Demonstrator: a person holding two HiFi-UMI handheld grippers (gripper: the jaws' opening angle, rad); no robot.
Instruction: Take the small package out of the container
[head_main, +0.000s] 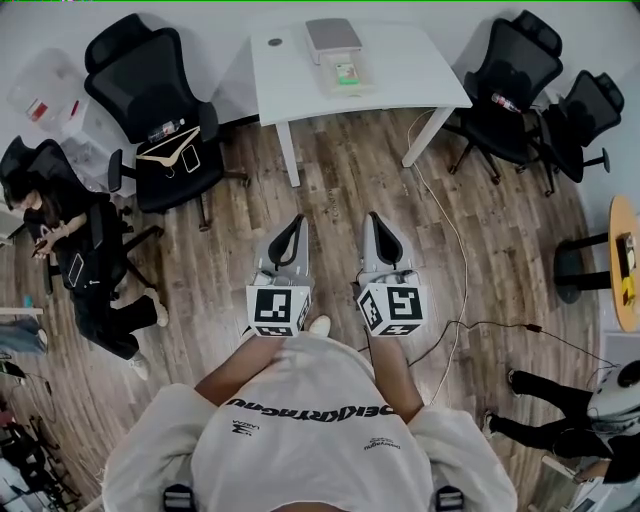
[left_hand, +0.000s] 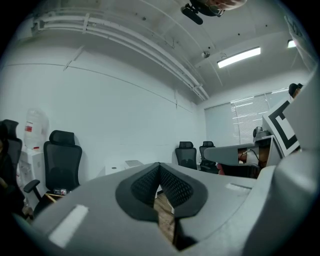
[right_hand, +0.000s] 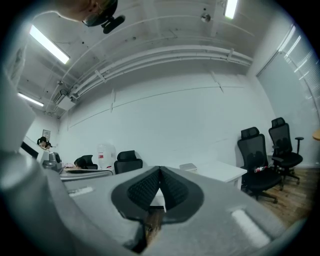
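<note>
Both pairs of jaws are pressed together with nothing between them: the left gripper and the right gripper each show ribbed pads meeting. Only the head view shows the clear container on the white table, well ahead, with what seems to be the small package inside.
</note>
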